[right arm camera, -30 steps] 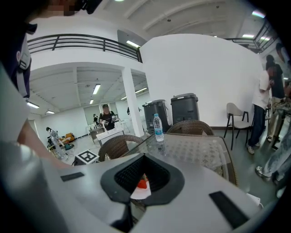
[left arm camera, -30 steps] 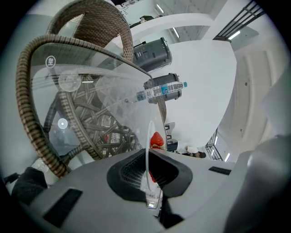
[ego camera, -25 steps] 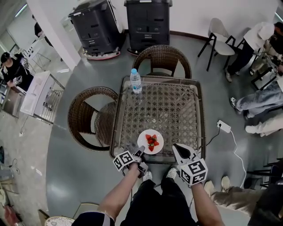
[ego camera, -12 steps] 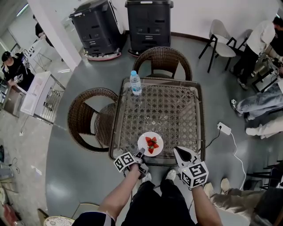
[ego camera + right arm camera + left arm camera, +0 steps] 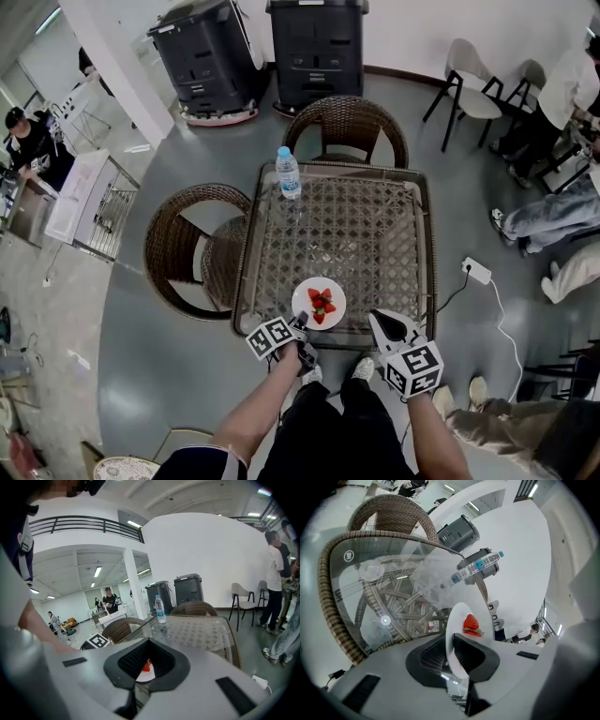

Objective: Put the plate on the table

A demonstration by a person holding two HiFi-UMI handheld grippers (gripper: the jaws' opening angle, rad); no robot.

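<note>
A white plate [image 5: 319,303] with cut strawberries [image 5: 322,302] lies flat on the glass-topped wicker table [image 5: 375,234], near its front edge. My left gripper [image 5: 300,322] reaches the plate's near rim from the front left. In the left gripper view the plate [image 5: 461,616] rim stands between the jaws of the left gripper [image 5: 452,645], which are opening, and a strawberry [image 5: 471,623] shows beyond. My right gripper [image 5: 378,319] hovers shut just right of the plate, holding nothing. The right gripper [image 5: 145,660] looks at the plate [image 5: 144,676] through its notch.
A water bottle [image 5: 289,173] stands at the table's far left corner. Wicker chairs sit at the far side [image 5: 345,127] and left side [image 5: 187,248]. Two dark bins [image 5: 314,47] stand by the wall. A power strip [image 5: 476,270] lies on the floor right; people stand at the room's edges.
The left gripper's marker cube has shifted slightly right and up toward the table edge. The plate stays in place on the glass. The right gripper has barely moved.
</note>
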